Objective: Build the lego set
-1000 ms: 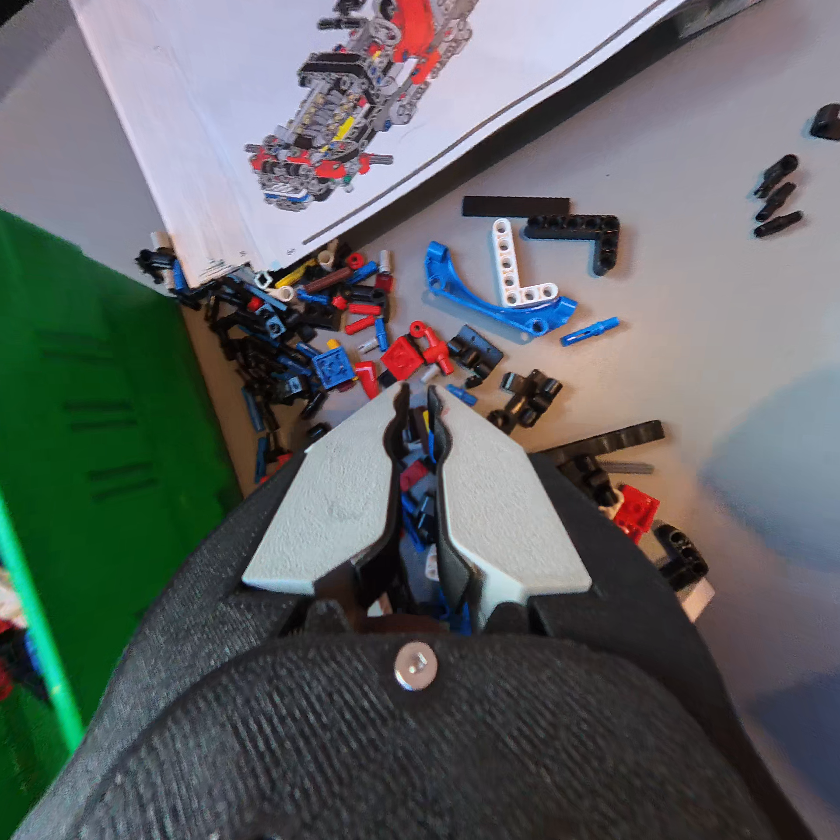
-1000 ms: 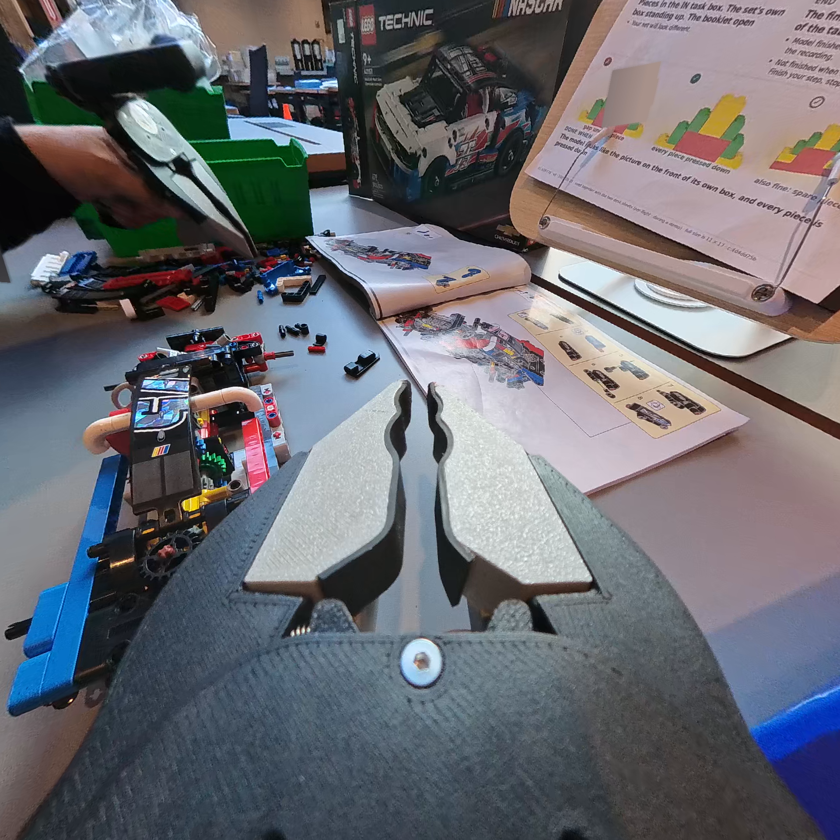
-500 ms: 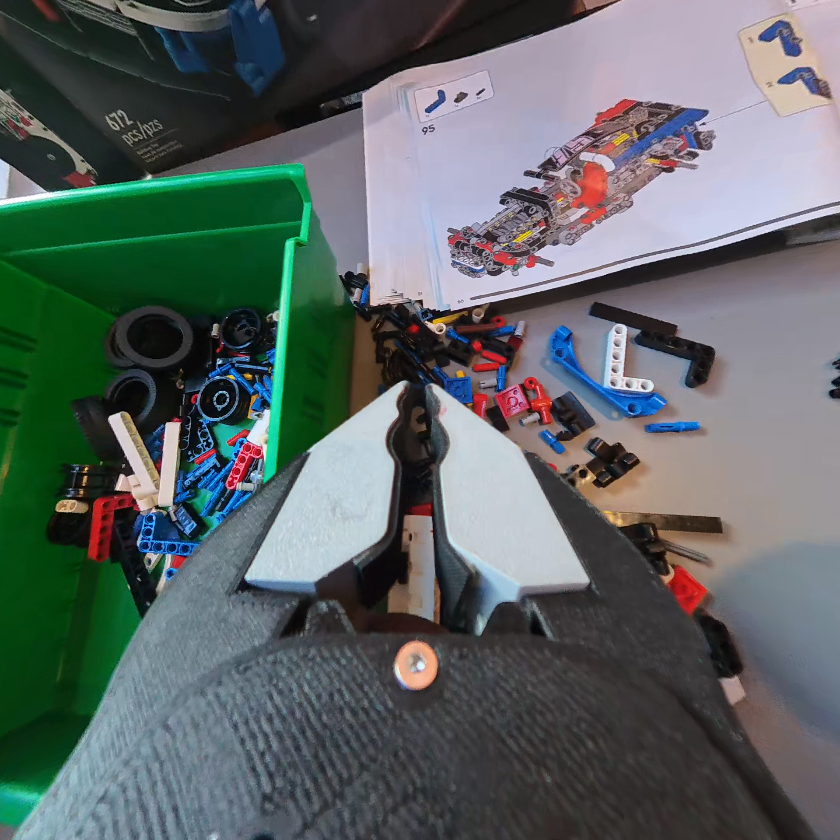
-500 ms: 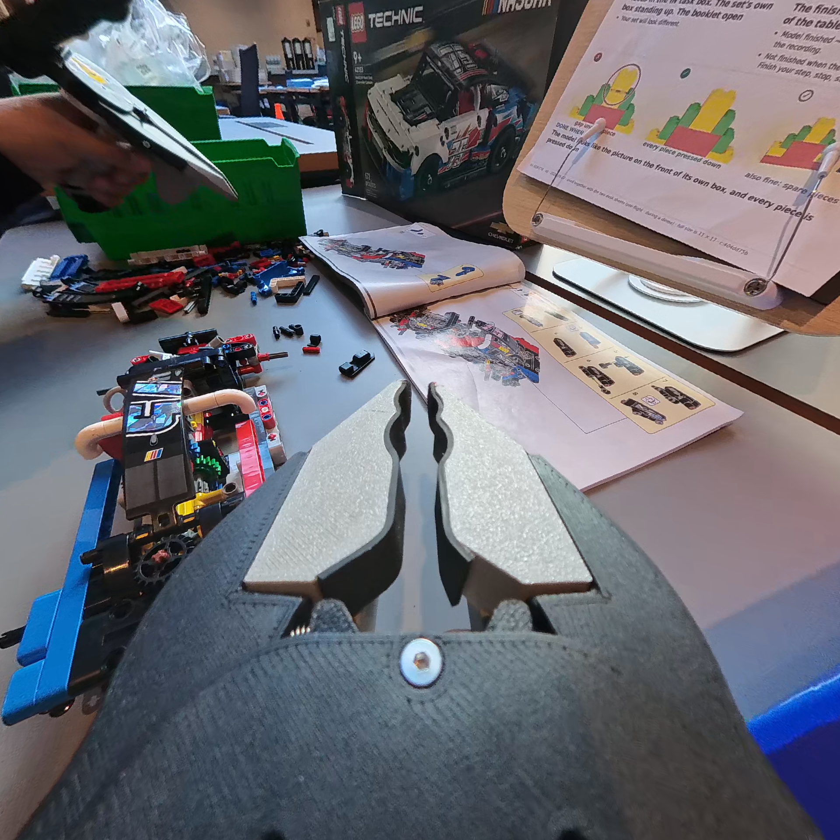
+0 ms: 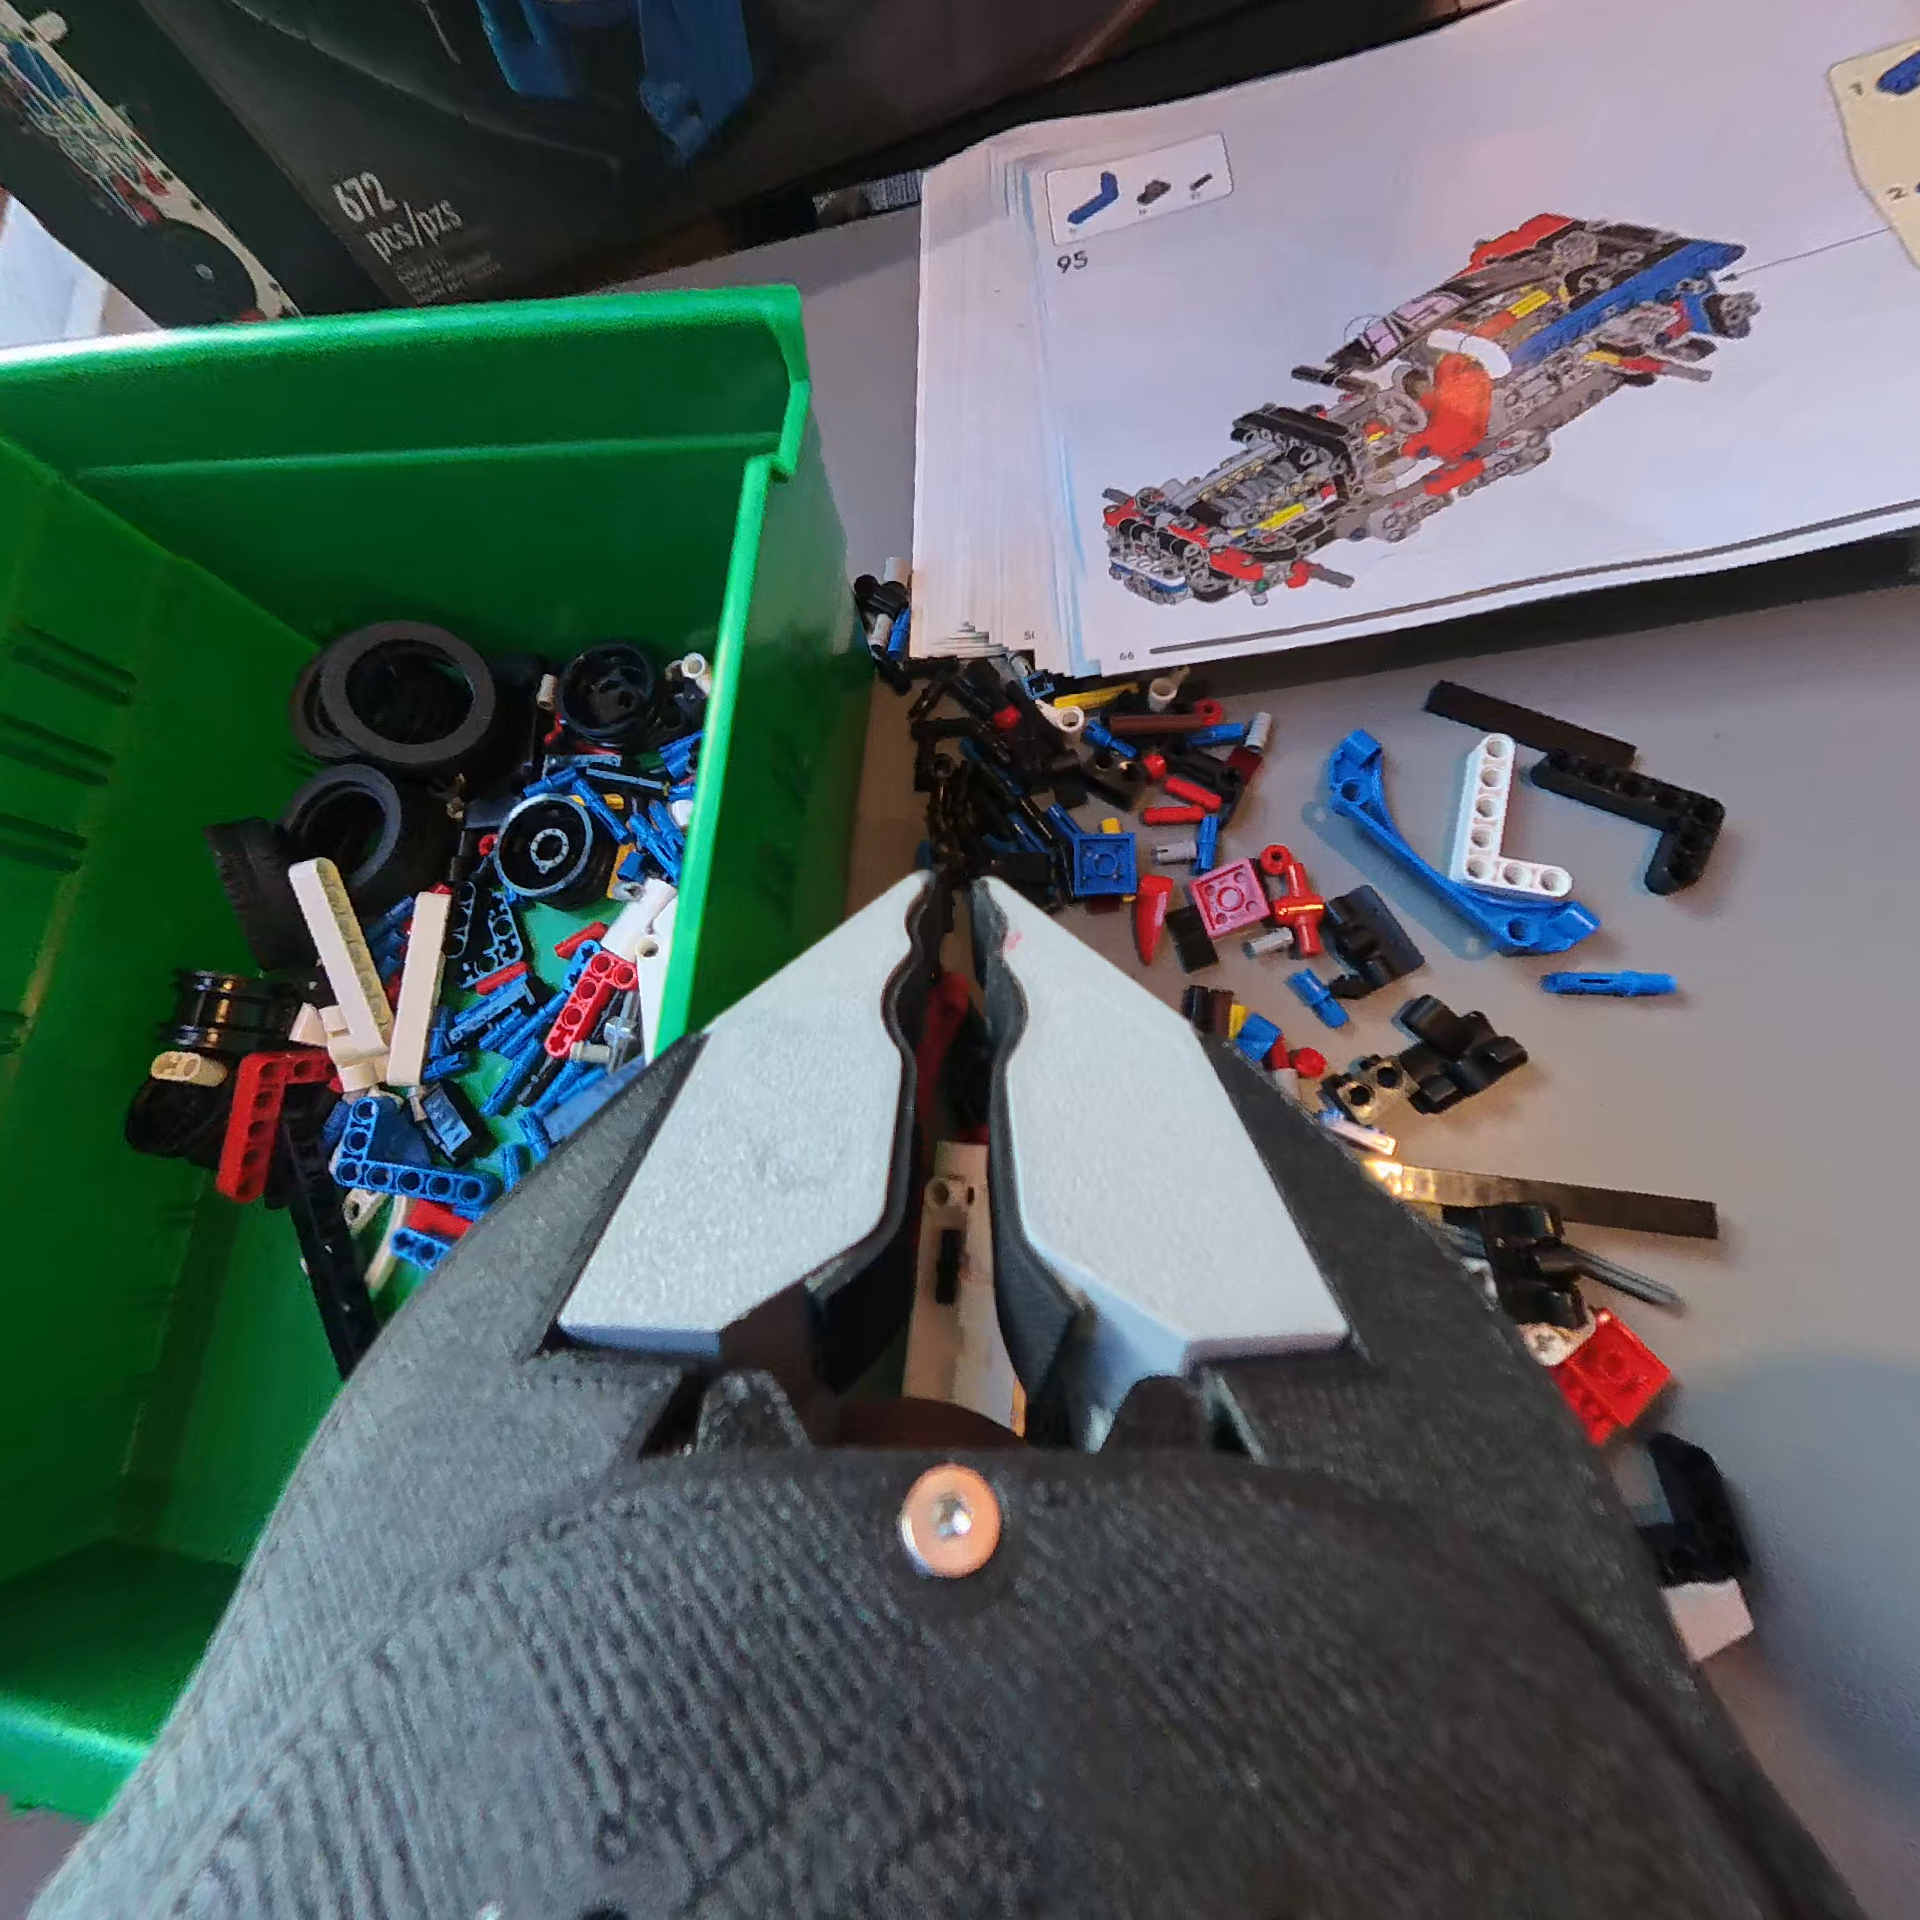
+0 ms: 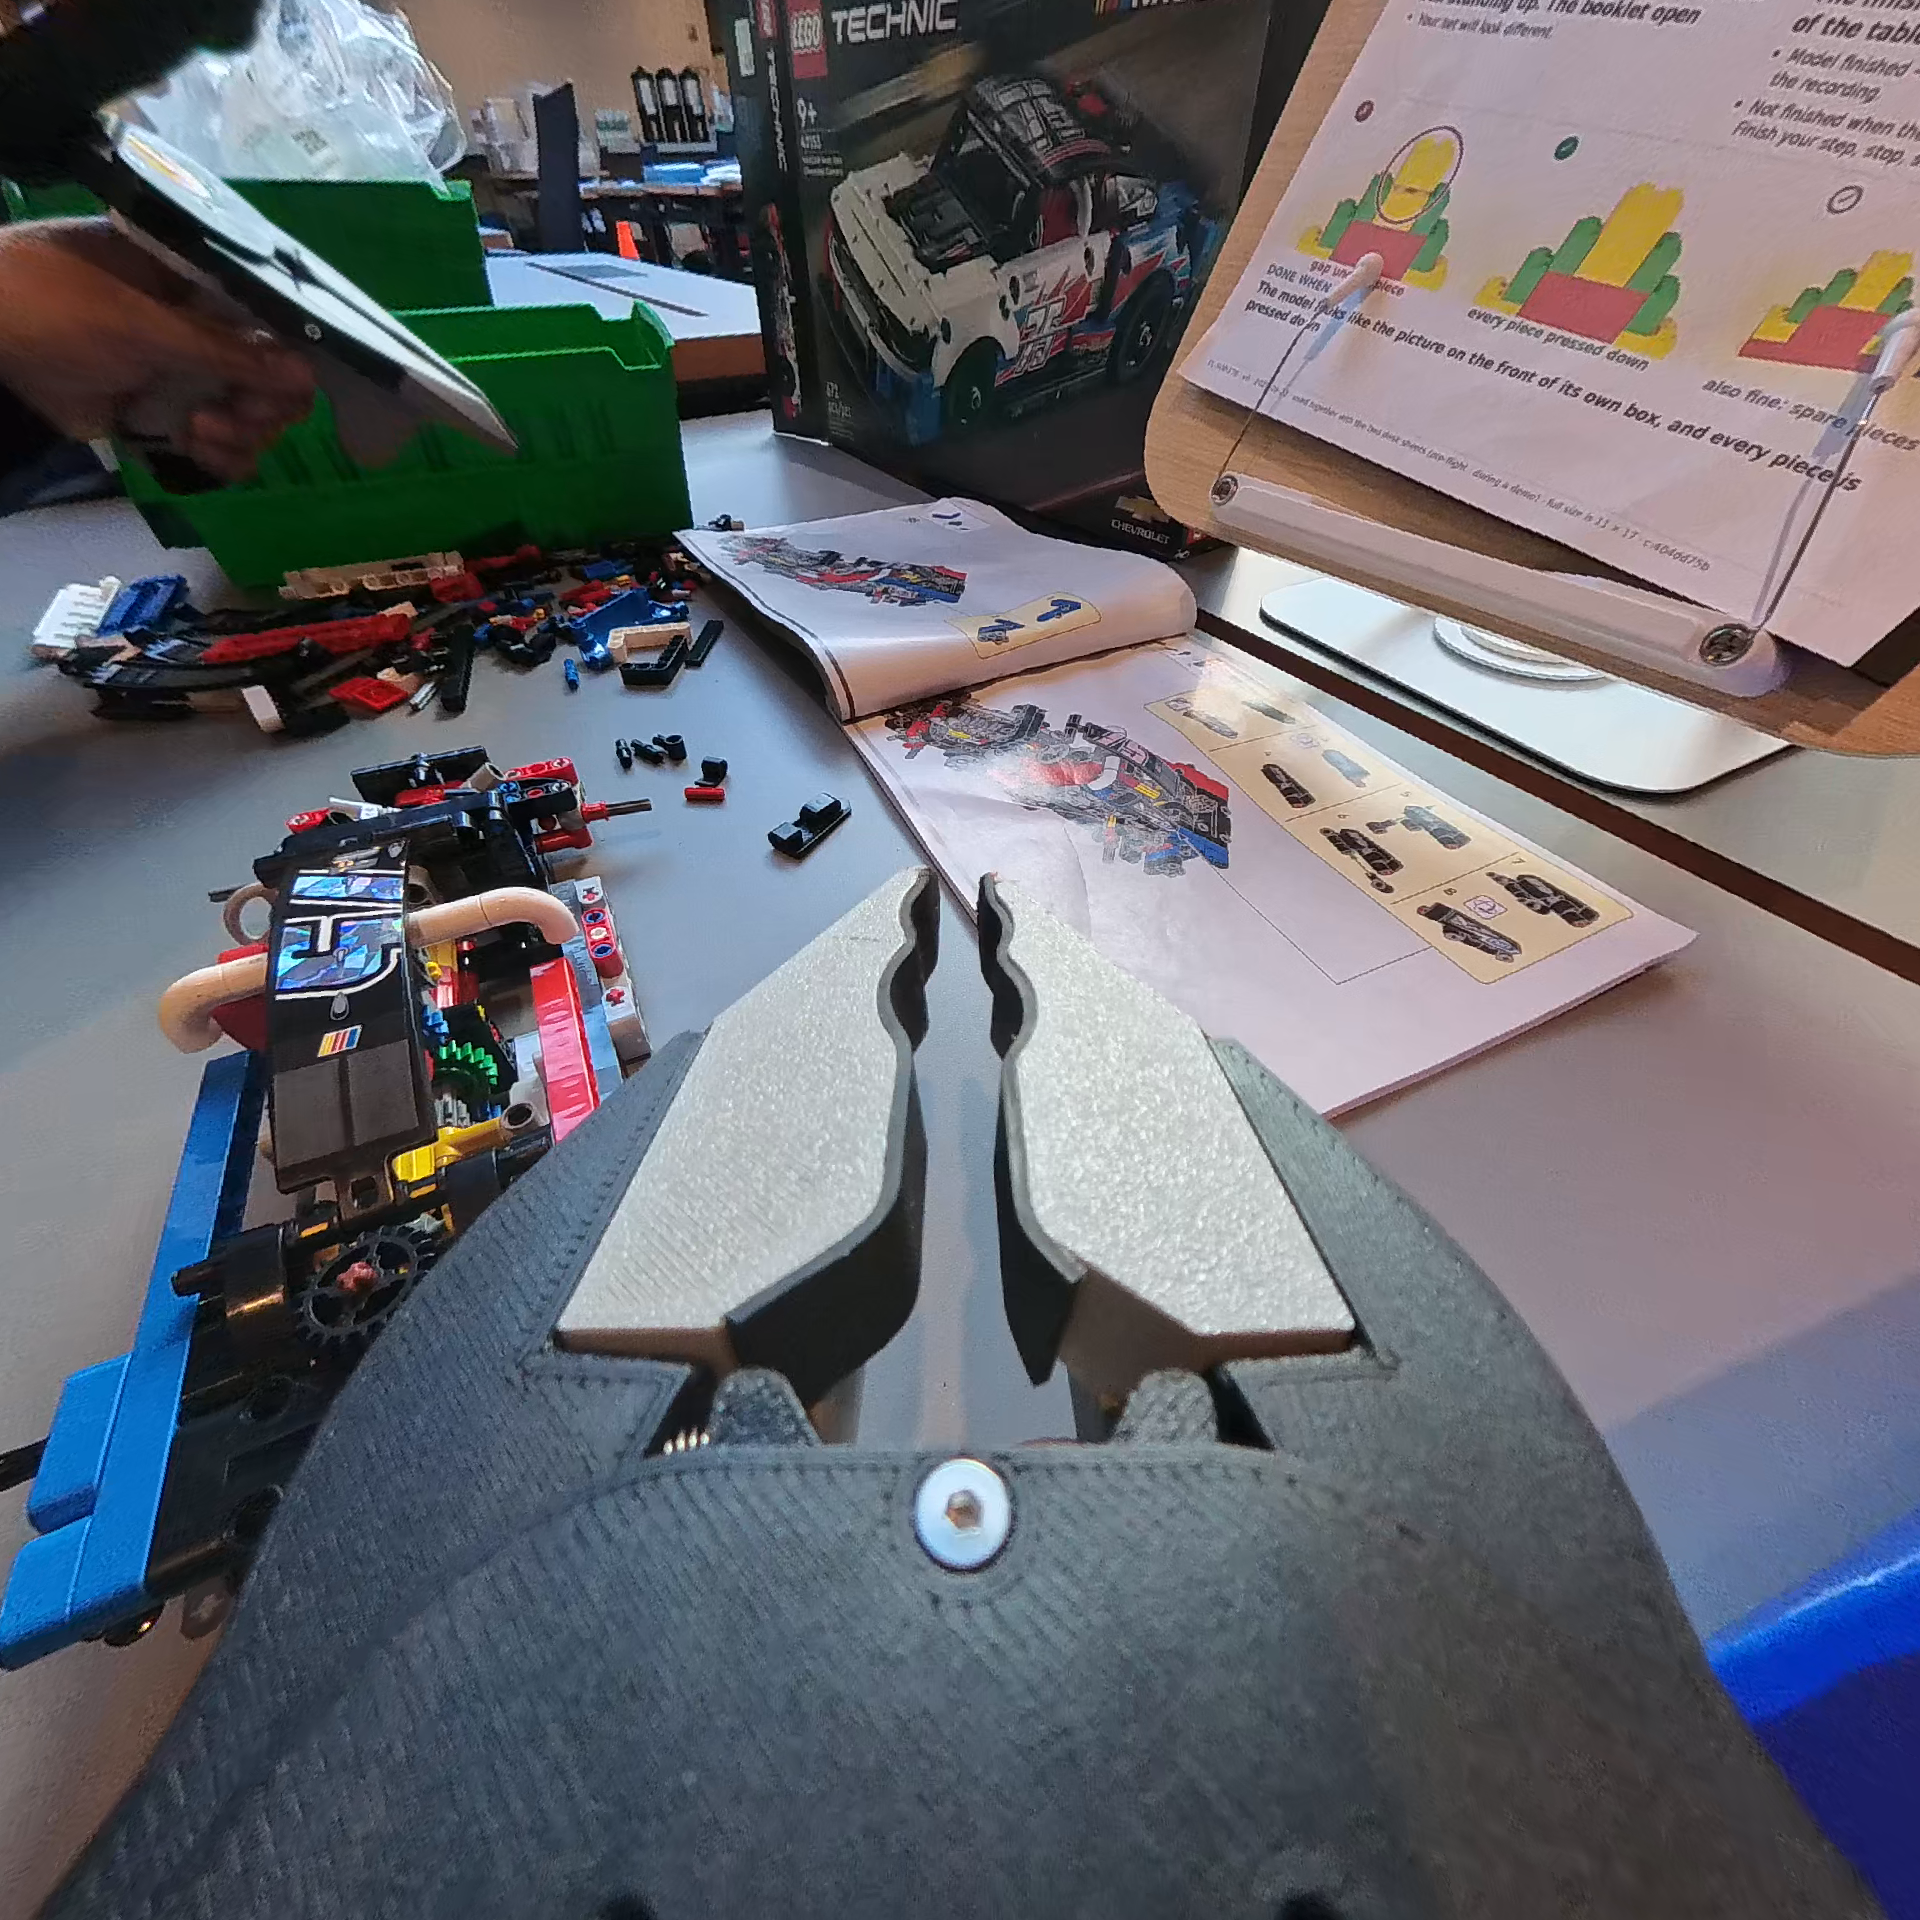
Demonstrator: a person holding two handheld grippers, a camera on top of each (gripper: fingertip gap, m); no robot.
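My left gripper (image 5: 951, 885) hovers with its jaws nearly together and nothing between them, above the edge of a pile of loose Lego pieces (image 5: 1091, 810) beside a green bin (image 5: 758, 623). The bin holds tyres, beams and pins. In the right wrist view the left gripper (image 6: 312, 301) is held high over the bin (image 6: 520, 457) by a hand. My right gripper (image 6: 961, 888) is shut and empty, low over the table. The partly built car model (image 6: 395, 1039) lies just to its left. The open instruction booklet (image 6: 1143, 779) lies ahead of it.
A blue curved piece (image 5: 1434, 873), a white L beam (image 5: 1486, 821) and a black L beam (image 5: 1652, 810) lie right of the pile. The booklet (image 5: 1351, 364) and set box (image 5: 416, 156) are beyond. A sheet stand (image 6: 1558, 312) and set box (image 6: 987, 239) stand at the back. My hands' fingertips stand some 45 cm from each other.
My left gripper has lifted and pulled back from the pile, so the green bin and the booklet page now show. The right gripper has hardly moved.
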